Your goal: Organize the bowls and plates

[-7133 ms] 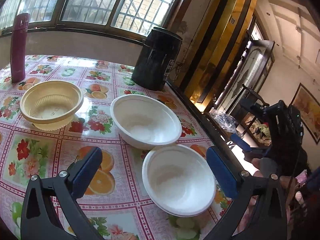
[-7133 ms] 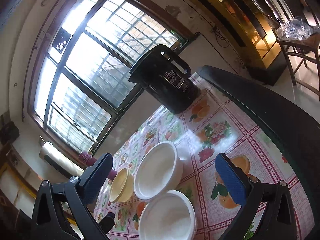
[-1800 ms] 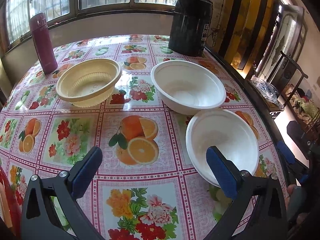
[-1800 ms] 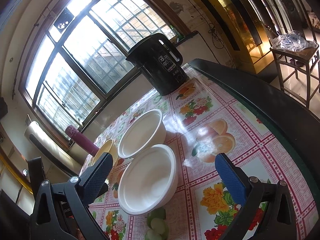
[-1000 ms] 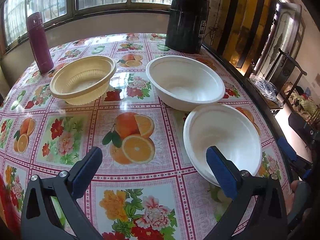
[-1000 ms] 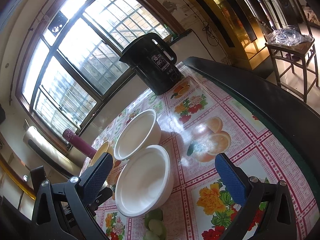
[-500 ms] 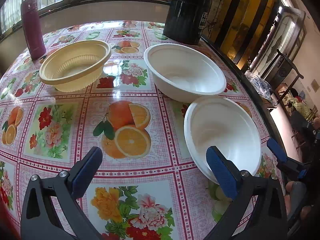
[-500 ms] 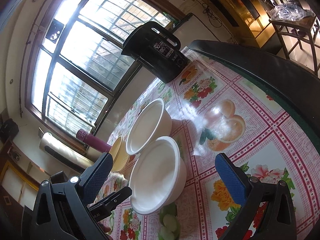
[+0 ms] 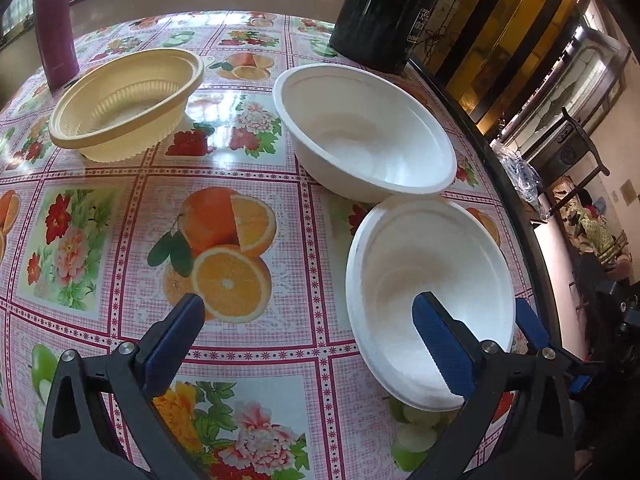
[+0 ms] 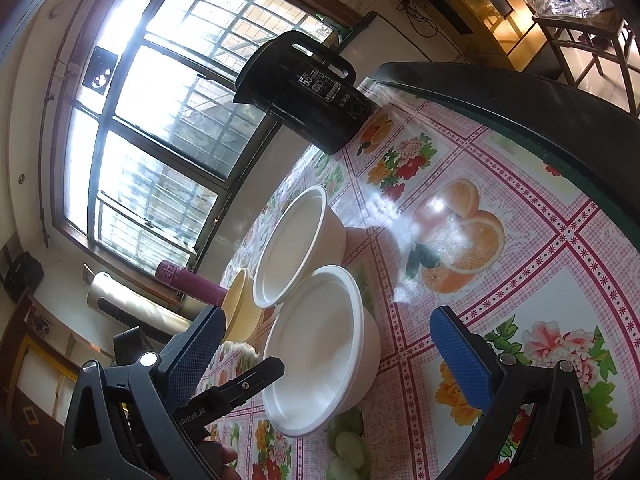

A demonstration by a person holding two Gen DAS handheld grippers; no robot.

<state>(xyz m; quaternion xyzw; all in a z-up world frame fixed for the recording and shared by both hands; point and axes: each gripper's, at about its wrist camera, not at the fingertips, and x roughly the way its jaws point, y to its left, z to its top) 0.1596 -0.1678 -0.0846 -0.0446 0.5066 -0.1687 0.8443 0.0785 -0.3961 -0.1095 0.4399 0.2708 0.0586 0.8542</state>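
Three bowls sit on the flowered tablecloth. The near white bowl (image 9: 432, 272) (image 10: 320, 356) touches the far white bowl (image 9: 368, 128) (image 10: 296, 244); a yellow ribbed bowl (image 9: 124, 100) (image 10: 240, 312) stands further left. My left gripper (image 9: 308, 308) is open, its right finger over the inside of the near bowl, its left finger over the cloth. My right gripper (image 10: 328, 314) is open, with the near bowl in the gap between its fingers. One of its blue fingers (image 9: 530, 322) shows just outside that bowl's right rim.
A black kettle (image 9: 388, 12) (image 10: 308, 88) stands at the back by the table's dark rim (image 9: 520, 216). A maroon flask (image 9: 56, 24) (image 10: 188, 280) is at the far left under the window. Chairs and a cabinet lie beyond the right edge.
Both grippers have closed in on the near white bowl: the left one's right finger now reaches over its inside, the right one now frames it. The bowls have not moved.
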